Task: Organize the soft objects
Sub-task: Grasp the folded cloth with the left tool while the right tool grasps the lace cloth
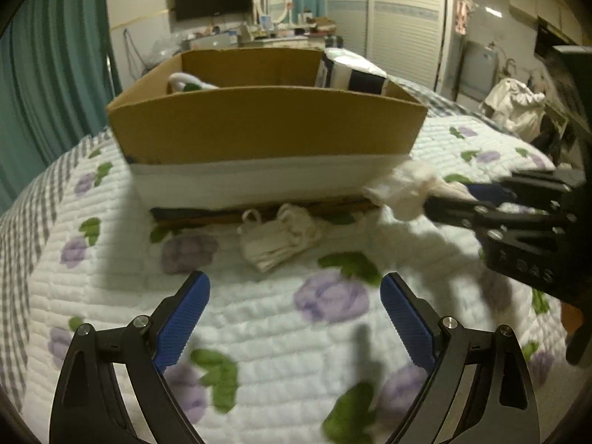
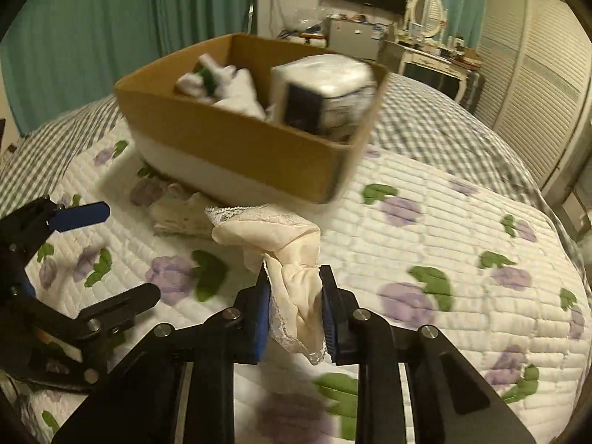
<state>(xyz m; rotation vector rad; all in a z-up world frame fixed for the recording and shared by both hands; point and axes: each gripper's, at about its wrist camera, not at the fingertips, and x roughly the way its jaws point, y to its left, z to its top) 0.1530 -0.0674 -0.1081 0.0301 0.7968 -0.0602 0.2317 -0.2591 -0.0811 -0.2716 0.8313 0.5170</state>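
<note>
Lace-trimmed cream cloth (image 2: 296, 270) bunches between the right gripper (image 2: 294, 288)'s closed blue pads, near the cardboard box (image 2: 236, 140); left gripper (image 1: 295, 288) gapes wide, empty, above the quilted floral bedspread (image 1: 259, 318).

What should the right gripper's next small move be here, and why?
Probably lift and carry forward over the box rim. The right gripper is shut on a cream lace cloth, held just short of the box's near wall. The box is open and already holds white cloths. The left gripper is open and holds nothing.
</note>
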